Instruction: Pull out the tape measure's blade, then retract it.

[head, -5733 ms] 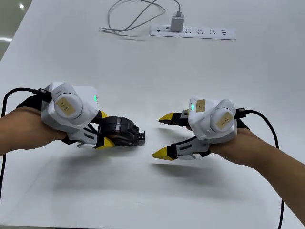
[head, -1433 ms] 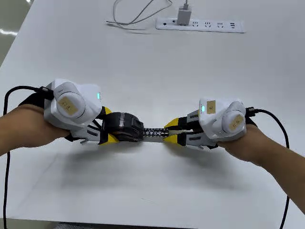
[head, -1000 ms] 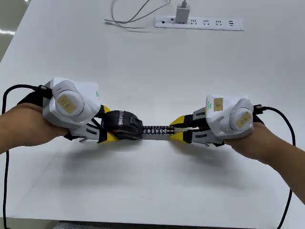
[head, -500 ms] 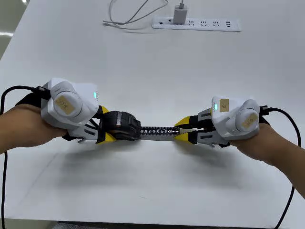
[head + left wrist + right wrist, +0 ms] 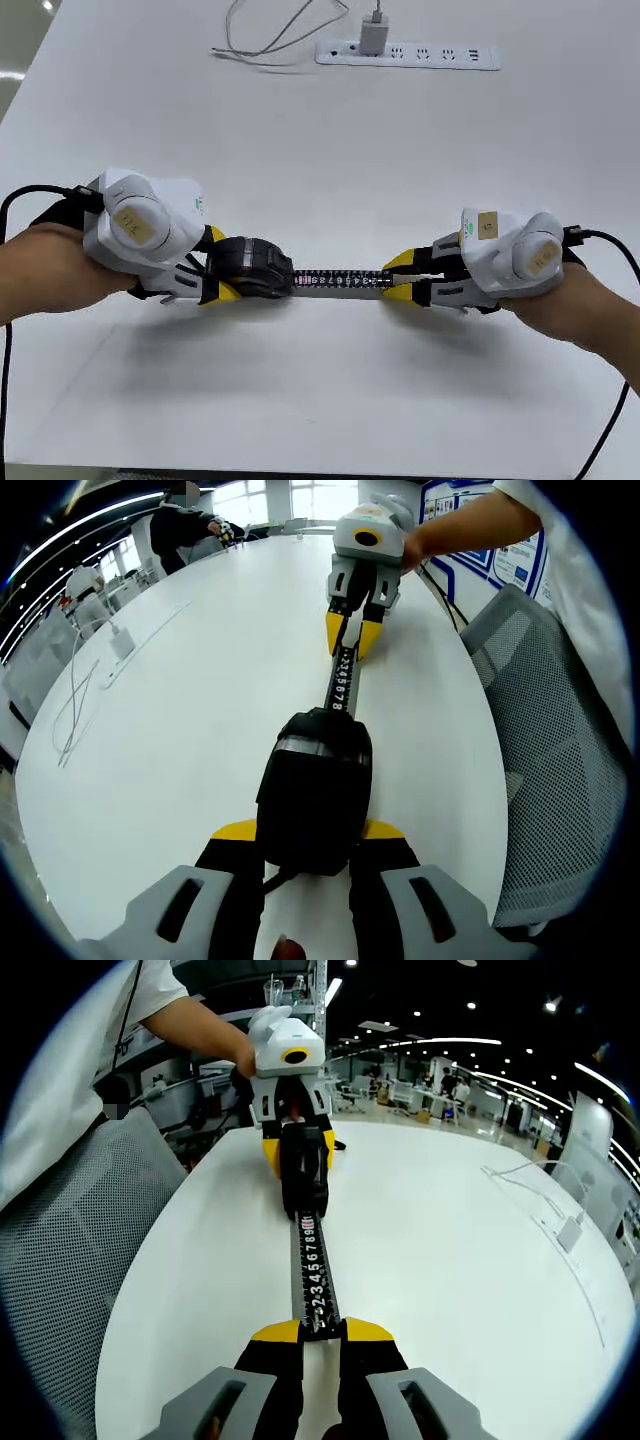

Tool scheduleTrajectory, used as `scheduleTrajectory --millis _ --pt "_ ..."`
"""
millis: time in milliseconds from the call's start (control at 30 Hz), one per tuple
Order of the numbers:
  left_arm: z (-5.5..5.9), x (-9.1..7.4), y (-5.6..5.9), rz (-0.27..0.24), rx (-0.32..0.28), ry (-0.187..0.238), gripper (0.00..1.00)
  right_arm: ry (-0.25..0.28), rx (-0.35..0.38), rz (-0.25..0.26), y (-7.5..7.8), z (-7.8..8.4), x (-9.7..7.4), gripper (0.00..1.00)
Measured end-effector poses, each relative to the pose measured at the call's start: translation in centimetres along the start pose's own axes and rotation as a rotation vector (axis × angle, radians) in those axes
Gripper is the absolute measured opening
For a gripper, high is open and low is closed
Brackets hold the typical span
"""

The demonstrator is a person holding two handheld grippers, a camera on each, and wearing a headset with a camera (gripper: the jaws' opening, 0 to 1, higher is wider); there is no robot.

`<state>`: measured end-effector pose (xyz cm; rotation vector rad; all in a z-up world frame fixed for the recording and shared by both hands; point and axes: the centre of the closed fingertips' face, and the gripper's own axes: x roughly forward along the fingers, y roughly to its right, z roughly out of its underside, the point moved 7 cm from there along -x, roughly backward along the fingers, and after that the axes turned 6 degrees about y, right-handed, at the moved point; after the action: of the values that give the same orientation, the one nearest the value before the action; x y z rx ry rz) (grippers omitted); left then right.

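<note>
The pulling-out step was in hand. The left gripper [image 5: 220, 267] had its fingers [image 5: 235, 832] squeezed tight on both sides of the tape measure [image 5: 255, 268], a chunky black box with rounded corners. It sat low on the smooth white desk [image 5: 330, 150], as far as I could tell. The right gripper [image 5: 402, 276] had its yellow-tipped fingers [image 5: 275, 1333] almost shut, pinching the end of the blade [image 5: 340, 279]. The blade was a thin, flat, dark strip with white numbers (I could read up to about nine). It was stretched straight between the two grippers.

Only a short bit was out, so I think the next move needed a steady, straight pull to the right while the left gripper held the box firm. Going back in, the springy blade should be let in slowly so it doesn't snap.
</note>
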<state>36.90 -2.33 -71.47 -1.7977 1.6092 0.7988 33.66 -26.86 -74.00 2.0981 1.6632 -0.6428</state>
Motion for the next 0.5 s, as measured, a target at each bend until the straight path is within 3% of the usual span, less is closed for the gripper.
scheduleTrajectory --millis 500 --pt "0.0 0.1 -0.1 0.002 0.001 0.000 0.28 -0.034 0.012 0.003 0.0 0.5 -1.6 0.08"
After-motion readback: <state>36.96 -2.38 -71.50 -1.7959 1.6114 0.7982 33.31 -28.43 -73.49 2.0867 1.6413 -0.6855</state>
